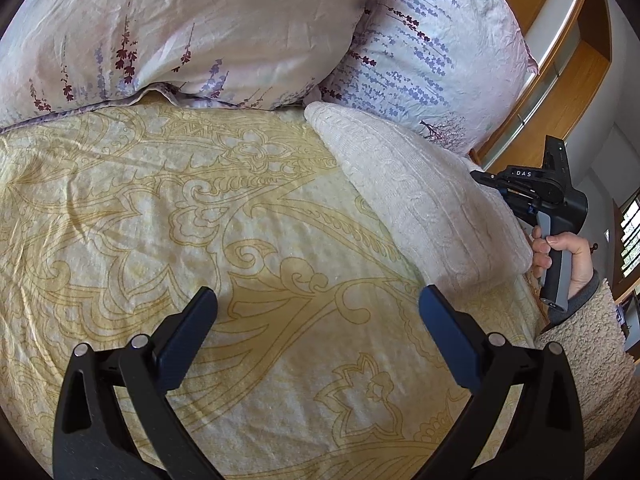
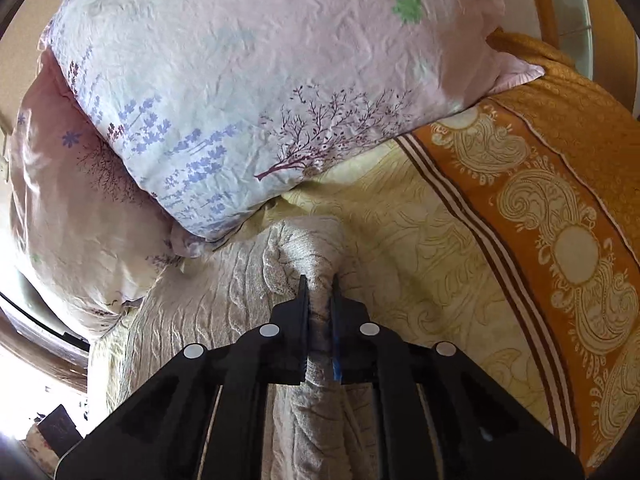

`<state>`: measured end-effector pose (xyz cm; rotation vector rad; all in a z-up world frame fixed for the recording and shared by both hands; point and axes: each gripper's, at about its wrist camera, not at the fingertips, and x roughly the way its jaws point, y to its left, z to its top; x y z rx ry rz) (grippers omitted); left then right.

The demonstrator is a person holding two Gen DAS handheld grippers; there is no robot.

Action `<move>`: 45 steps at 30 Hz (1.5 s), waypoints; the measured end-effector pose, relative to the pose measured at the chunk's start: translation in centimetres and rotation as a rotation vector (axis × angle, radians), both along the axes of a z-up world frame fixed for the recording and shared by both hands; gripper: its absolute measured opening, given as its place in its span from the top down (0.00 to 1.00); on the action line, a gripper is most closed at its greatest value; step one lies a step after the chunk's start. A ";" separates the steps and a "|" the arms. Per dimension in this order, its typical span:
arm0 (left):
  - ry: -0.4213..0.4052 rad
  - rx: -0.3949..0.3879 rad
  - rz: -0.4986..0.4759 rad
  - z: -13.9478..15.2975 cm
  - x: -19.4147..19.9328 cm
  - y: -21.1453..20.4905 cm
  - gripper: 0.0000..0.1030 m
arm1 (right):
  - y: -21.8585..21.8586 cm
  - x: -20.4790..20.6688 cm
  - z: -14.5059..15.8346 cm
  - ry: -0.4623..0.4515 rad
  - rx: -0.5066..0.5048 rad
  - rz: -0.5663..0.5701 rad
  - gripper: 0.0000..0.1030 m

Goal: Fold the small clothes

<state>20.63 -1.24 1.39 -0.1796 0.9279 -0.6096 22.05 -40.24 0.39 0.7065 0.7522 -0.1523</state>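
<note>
The left gripper (image 1: 318, 304) hovers with its 2 fingers spread wide over the yellow patterned bedspread (image 1: 160, 220), gripping nothing. To its right, the cream cable-knit sweater (image 1: 416, 200) lies on the bed below 2 floral pillows (image 1: 192, 28). The right gripper (image 2: 319, 284) is clamped on a bunched fold of that sweater (image 2: 308, 256).
</note>
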 end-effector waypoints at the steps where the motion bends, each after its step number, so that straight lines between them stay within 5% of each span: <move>1: -0.002 0.008 -0.003 0.0 0.0 -0.1 0.02 | 0.0 -0.4 0.2 -0.008 0.015 0.015 0.88; 3: -0.005 0.021 -0.006 0.0 0.0 -0.2 0.02 | 0.1 -1.8 0.7 -0.028 0.043 0.031 0.60; 5: -0.009 0.033 -0.010 0.0 0.0 -0.3 0.02 | 0.3 -3.7 1.3 -0.058 0.054 0.046 0.45; 15: -0.088 0.090 -0.043 0.5 -1.4 -1.2 0.02 | 4.5 -10.3 1.1 -0.020 -0.032 0.141 0.63; 23: -0.244 0.416 -0.015 1.3 -4.9 -6.2 0.02 | 5.0 -10.2 0.7 -0.024 -0.049 0.151 0.74; 29: -0.238 0.421 -0.013 1.7 -5.1 -7.9 0.02 | 5.0 -10.4 0.7 -0.036 -0.039 0.152 0.74; 32: -0.225 0.423 -0.009 1.6 -4.9 -8.3 0.02 | 5.2 -10.4 0.7 -0.041 -0.056 0.160 0.85; 40: -0.234 0.440 0.008 1.6 -5.0 -8.6 0.02 | 3.7 -11.3 1.7 -0.107 -0.063 0.068 0.90; 45: -0.250 0.421 -0.008 1.7 -5.3 -8.9 0.02 | 2.9 -10.6 0.0 -0.007 -0.014 0.046 0.90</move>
